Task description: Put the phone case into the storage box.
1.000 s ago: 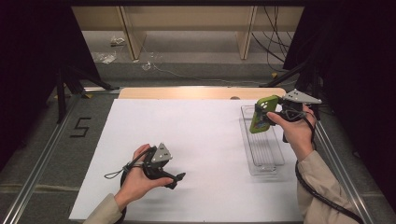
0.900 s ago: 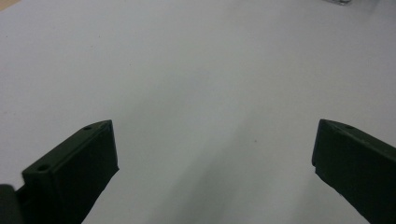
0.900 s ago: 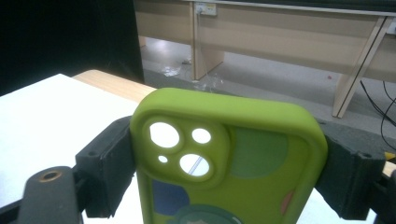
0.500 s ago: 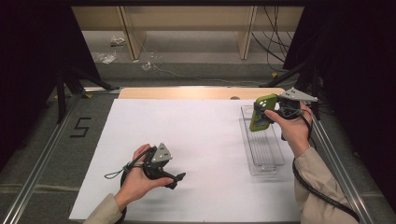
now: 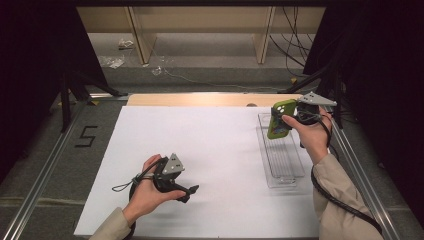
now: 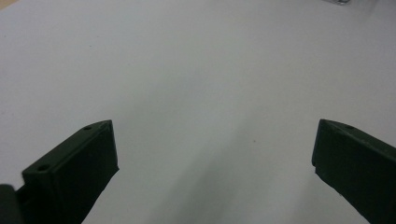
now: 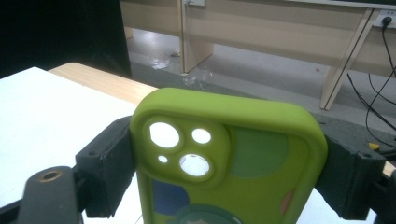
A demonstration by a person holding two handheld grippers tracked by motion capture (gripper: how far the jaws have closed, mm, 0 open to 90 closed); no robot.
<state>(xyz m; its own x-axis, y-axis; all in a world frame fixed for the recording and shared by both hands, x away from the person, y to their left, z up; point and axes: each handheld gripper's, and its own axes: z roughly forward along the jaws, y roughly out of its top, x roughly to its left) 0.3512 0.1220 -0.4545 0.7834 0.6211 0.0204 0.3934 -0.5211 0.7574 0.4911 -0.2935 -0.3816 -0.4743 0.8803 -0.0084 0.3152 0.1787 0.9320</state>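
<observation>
A lime-green phone case (image 5: 279, 119) with camera cut-outs is held upright in the air over the far end of a clear plastic tray (image 5: 282, 162). My right gripper (image 5: 285, 120) is shut on the case's two long sides. In the right gripper view the case (image 7: 261, 154) shows its back with coloured patches, and the black jaws of the right gripper (image 7: 229, 161) press on both sides. My left gripper (image 5: 188, 192) rests low on the white table sheet (image 5: 215, 145) at the front left. The left gripper (image 6: 215, 149) stands open over bare white sheet.
The long clear tray lies on the right side of the white sheet. A wooden strip (image 5: 200, 100) borders the far edge. Metal rails (image 5: 47, 170) run along both sides. Beyond the table are the floor, wooden legs and cables.
My right gripper with the green case has drifted slightly to the left and away. The left hand has stayed in place.
</observation>
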